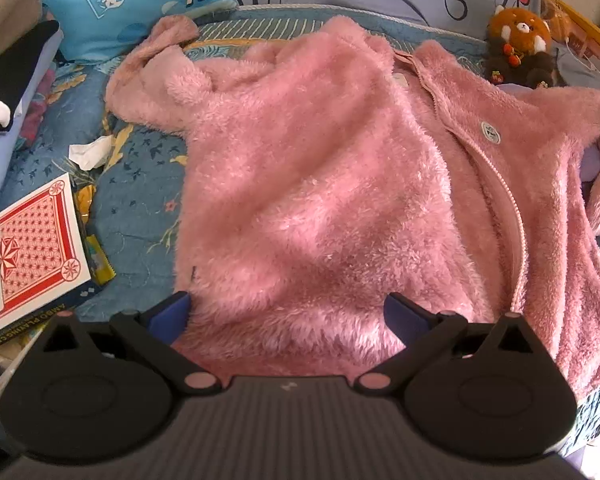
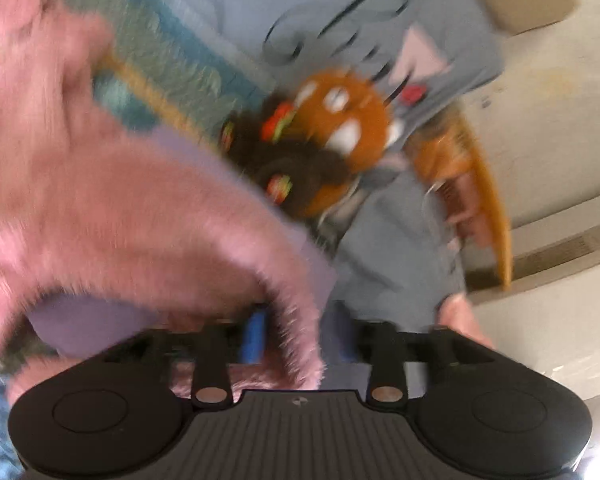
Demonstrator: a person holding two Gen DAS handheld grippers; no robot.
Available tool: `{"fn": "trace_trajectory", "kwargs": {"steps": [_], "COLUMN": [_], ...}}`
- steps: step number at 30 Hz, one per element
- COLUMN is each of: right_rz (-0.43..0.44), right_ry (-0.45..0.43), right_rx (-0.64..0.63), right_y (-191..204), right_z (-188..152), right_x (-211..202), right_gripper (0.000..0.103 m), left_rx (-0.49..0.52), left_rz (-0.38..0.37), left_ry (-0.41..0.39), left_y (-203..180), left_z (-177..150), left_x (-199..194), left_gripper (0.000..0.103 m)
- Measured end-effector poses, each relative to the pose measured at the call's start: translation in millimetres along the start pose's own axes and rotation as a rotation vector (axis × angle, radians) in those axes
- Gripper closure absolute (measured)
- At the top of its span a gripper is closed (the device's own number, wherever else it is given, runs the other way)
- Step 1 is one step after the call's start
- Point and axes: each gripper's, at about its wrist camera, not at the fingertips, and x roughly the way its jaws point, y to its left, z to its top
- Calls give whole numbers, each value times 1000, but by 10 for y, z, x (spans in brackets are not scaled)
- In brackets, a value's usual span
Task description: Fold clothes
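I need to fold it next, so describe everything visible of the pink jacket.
The pink jacket is thick, fluffy fleece with a pale zipper down its front and a round grey button. It lies spread and rumpled on the blue bedspread, one panel folded over, a sleeve reaching the far left. Its near hem lies between the open left tongs.

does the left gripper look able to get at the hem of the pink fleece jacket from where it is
Probably yes. The left gripper stands open right at the pink fleece jacket, its hem lying between the fingers, and nothing else lies in between.
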Motion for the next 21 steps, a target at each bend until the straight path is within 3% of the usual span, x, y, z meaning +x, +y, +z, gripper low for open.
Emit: {"fn": "trace_trajectory", "kwargs": {"steps": [1, 7, 9, 11, 14, 17, 19, 21], "right_rz": [-8, -60, 41, 227, 504, 752, 820, 827], "right_ry": [-28, -172, -250, -292, -276, -206, -167, -136], "right_rx": [17, 87, 163, 199, 243, 366, 461, 546], "right_y": [-43, -177, -154, 13, 474, 937, 1218, 1425], "right_z": [9, 237, 410, 580, 899, 1206, 1369, 1529], "right_x": [-97, -440, -484, -445, -254, 10, 148, 298], "right_gripper": [43, 39, 35, 29, 31, 37, 38, 38], "left_rx": [-1, 0, 26, 54, 93, 101, 82, 59], "left_rz": [-1, -21, -18, -5, 22, 40, 37, 33], "left_ry": [1, 5, 5, 10, 27, 40, 52, 65], "left_y": [-2, -45, -106, -166, -229, -212, -168, -123], "left_z": [5, 20, 27, 34, 29, 25, 39, 57], "left_x": [1, 19, 34, 60, 117, 155, 174, 195], "left_gripper": [0, 0, 0, 0, 0, 0, 0, 0]}}
